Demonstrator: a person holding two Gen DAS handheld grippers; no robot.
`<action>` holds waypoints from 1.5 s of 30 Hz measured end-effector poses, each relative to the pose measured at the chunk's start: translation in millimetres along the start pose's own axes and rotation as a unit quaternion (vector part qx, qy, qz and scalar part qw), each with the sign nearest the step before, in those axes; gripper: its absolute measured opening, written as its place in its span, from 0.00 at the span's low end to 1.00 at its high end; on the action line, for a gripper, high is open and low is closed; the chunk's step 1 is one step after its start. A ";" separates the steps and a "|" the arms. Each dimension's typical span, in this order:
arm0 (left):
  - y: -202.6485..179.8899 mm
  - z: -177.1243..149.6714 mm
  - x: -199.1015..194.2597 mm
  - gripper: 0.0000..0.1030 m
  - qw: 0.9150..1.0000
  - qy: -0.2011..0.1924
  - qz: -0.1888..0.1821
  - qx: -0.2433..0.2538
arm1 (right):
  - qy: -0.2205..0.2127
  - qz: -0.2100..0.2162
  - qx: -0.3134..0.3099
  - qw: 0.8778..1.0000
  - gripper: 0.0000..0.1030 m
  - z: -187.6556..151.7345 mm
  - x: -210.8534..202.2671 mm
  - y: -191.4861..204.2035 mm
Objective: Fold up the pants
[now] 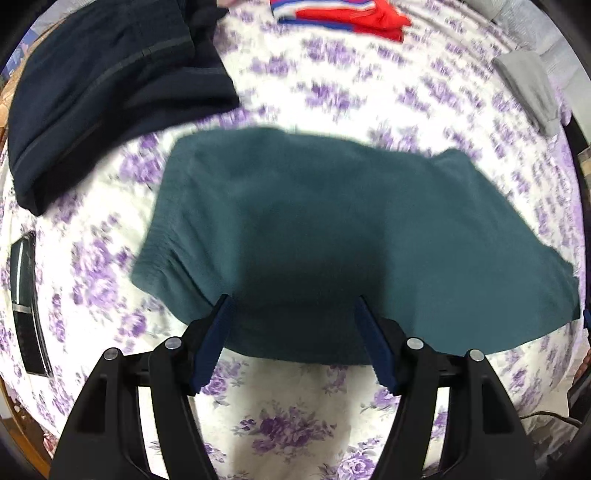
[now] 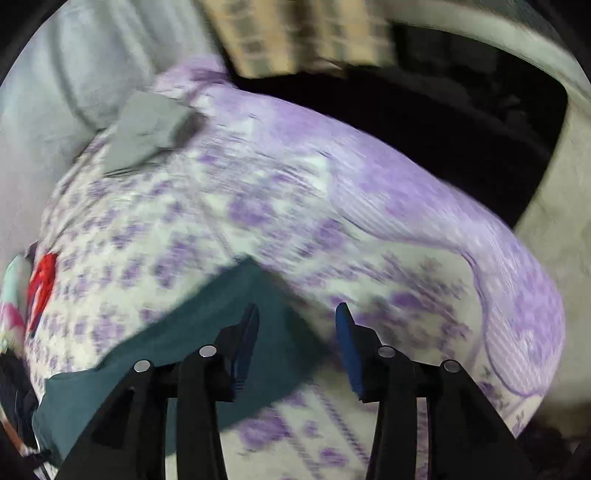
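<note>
Folded teal pants (image 1: 332, 229) lie flat on a white bedspread with purple flowers (image 1: 280, 413). My left gripper (image 1: 293, 306) is open and empty, its blue-padded fingers wide apart just above the near edge of the pants. In the right wrist view, the pants (image 2: 192, 332) show as a teal corner at lower left. My right gripper (image 2: 295, 314) is open and empty, hovering over that corner and the bedspread (image 2: 332, 206). Both views are blurred by motion.
A folded dark navy garment (image 1: 110, 92) lies at far left. A red, white and blue garment (image 1: 343, 16) lies at the far edge. A folded grey garment (image 1: 528, 92) (image 2: 147, 133) lies at right. A black device (image 1: 27, 302) lies at left. The bed's edge (image 2: 517, 295) drops off at right.
</note>
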State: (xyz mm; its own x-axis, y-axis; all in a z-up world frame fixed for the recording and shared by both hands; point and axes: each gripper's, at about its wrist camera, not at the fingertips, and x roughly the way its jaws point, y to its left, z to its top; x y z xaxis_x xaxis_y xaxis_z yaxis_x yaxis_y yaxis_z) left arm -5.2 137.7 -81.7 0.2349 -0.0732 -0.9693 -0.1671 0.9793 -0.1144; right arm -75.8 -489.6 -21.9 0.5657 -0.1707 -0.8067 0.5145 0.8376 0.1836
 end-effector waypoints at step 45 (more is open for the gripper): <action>67.7 17.7 18.4 0.71 0.994 -0.030 0.060 -0.084 | 0.177 0.296 -0.447 0.825 0.12 -128.0 84.0 468.2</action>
State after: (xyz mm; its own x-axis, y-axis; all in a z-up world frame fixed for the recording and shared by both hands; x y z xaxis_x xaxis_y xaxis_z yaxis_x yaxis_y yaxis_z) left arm 4.8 206.1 -103.4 0.2601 0.0593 -0.9638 -0.3541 0.9344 -0.0380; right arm 130.2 -45.3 -75.6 0.2417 0.4355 -0.8671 -0.5550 0.7951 0.2447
